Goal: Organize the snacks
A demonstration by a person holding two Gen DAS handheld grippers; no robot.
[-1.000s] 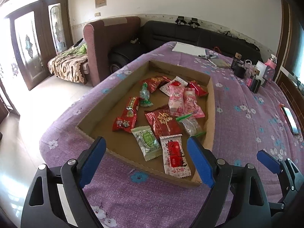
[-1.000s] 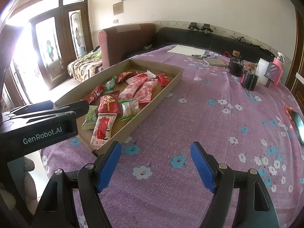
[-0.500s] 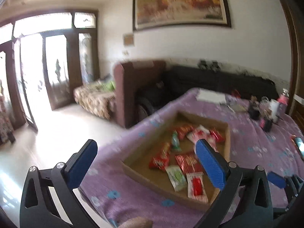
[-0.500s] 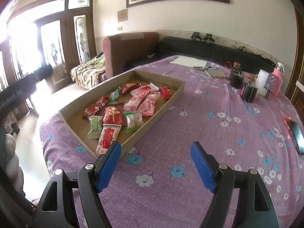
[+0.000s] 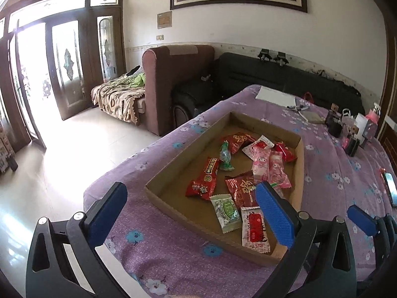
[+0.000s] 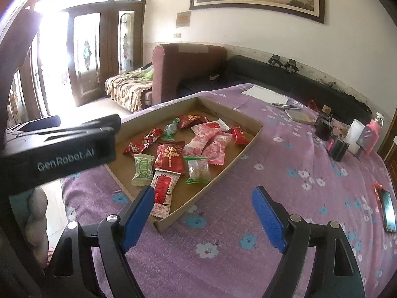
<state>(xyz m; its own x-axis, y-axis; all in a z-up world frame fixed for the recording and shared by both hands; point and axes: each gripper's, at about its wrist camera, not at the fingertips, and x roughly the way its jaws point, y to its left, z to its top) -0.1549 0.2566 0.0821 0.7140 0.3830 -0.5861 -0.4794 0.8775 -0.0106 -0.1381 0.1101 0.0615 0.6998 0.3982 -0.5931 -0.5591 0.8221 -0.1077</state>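
Note:
A shallow cardboard tray lies on the purple flowered tablecloth and holds several snack packets: red ones, pink ones, green ones and a white-and-red one. My left gripper is open and empty, above the tray's near left corner. My right gripper is open and empty, above the cloth at the tray's near right corner. The left gripper's body shows at the left of the right wrist view.
Small bottles and boxes stand at the far right of the table. Papers and pens lie at the far end. A phone lies at the right edge. Sofas stand beyond the table; the floor drops off at left.
My left gripper swung up and back, then came down again; it now stands farther back and left of the tray. My right gripper shifted slightly. Both stayed open.

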